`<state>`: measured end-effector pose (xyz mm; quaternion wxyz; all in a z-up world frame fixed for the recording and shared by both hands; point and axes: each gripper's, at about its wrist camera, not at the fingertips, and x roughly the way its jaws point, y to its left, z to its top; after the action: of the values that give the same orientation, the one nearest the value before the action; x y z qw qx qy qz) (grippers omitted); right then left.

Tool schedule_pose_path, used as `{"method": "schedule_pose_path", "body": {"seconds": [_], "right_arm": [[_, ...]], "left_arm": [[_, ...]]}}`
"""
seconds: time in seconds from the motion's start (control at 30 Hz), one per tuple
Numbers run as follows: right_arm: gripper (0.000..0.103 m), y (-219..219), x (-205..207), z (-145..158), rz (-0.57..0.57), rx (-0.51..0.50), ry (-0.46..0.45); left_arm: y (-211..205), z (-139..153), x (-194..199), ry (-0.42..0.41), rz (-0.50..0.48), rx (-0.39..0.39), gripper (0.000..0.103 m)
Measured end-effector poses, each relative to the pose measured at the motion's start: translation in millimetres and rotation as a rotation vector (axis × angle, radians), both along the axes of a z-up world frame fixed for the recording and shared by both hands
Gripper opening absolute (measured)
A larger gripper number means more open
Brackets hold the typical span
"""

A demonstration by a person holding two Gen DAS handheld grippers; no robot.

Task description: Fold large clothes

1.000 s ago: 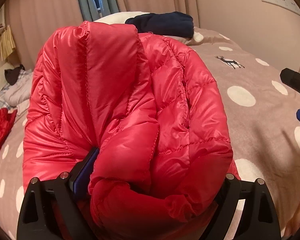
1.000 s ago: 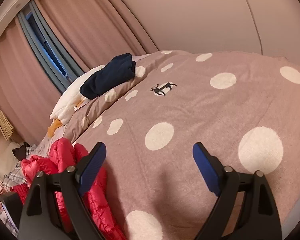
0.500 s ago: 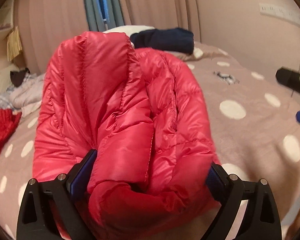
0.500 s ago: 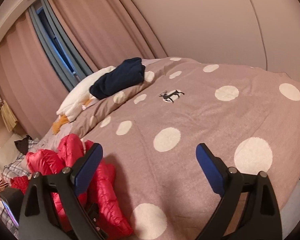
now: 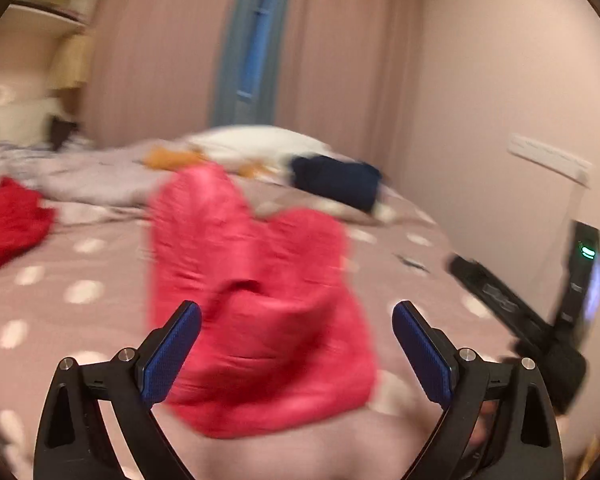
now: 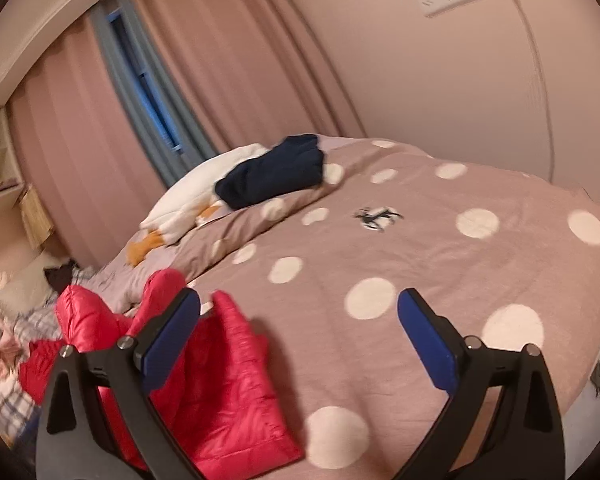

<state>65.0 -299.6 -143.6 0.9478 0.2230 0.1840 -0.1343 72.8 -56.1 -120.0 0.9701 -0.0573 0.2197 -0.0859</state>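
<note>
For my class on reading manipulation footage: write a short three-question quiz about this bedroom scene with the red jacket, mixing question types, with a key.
1. True or false: the left gripper is clamped on the red puffer jacket.
2. Multiple choice: the folded navy garment lies (A) on the floor, (B) at the pillow end of the polka-dot bedspread, (C) on top of the jacket.
3. Short answer: what is between the right gripper pads?

Key
1. False: its jaws stand open, with the jacket lying on the bed beyond them.
2. B.
3. Nothing; they have just been opening wider over bare bedspread, the jacket off to one side.
</note>
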Motion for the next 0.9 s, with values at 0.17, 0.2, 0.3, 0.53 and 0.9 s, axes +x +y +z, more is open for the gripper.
{"method": "schedule_pose_path", "body": {"seconds": [0.17, 0.2, 0.3, 0.53, 0.9], "right_arm": [[0.103, 59.9, 30.7, 22.7, 0.205, -0.045, -0.022], [0.103, 77.5, 40.1, 28.0, 0.250, -0.065, -0.017], [0.103, 122.6, 71.5, 35.8, 0.363, -0.074, 0.011], [0.021, 206.1, 146.8, -5.3, 0.451, -0.188, 0.274], [0.019, 131.6, 117.3, -14.9, 0.318, -0.126, 0.252]], "left_arm": [[92.7, -15.4, 21.9, 0.085, 0.350, -0.059, 0.095], [109.4, -19.6, 25.4, 0.105, 0.385, -0.090, 0.095], [158.4, -31.9, 32.9, 0.136, 0.553, -0.122, 0.095], [208.9, -54.1, 41.1, 0.182, 0.656, -0.176, 0.095], [187.7, -73.0, 56.6, 0.243, 0.536, -0.180, 0.095]]}}
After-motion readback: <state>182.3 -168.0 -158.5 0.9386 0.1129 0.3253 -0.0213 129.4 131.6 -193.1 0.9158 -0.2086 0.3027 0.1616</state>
